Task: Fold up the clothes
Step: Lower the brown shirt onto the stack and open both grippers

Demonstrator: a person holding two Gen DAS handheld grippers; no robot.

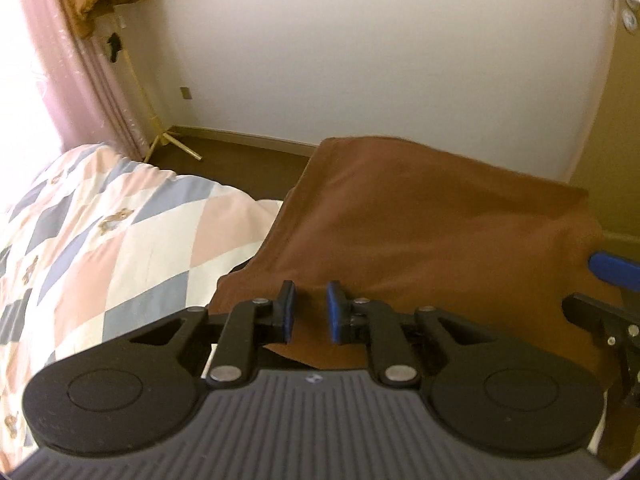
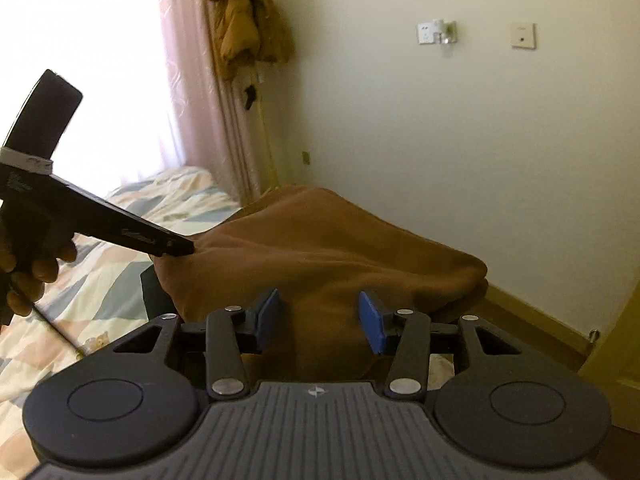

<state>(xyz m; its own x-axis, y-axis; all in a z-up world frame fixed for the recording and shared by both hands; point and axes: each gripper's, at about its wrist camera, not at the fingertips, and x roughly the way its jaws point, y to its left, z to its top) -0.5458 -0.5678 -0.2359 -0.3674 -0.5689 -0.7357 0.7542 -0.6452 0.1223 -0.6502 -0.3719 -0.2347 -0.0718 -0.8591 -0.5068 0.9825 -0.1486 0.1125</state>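
A brown garment (image 1: 420, 232) hangs lifted above the bed, draped in front of both grippers. My left gripper (image 1: 311, 312) has its blue-padded fingers narrowly apart with brown cloth between them; whether the pads pinch it I cannot tell. In the right wrist view the left gripper (image 2: 180, 248) shows at the left with its tip at the garment's (image 2: 320, 248) left edge. My right gripper (image 2: 318, 320) is open wide, with the cloth lying between and beyond its fingers. The right gripper's blue pad (image 1: 612, 268) shows at the right edge of the left wrist view.
A bed with a patchwork quilt (image 1: 100, 240) lies below and to the left. A pink curtain (image 2: 192, 80) covers a bright window. A tan garment (image 2: 248, 20) hangs on a stand by the cream wall. Dark floor and skirting run along the wall.
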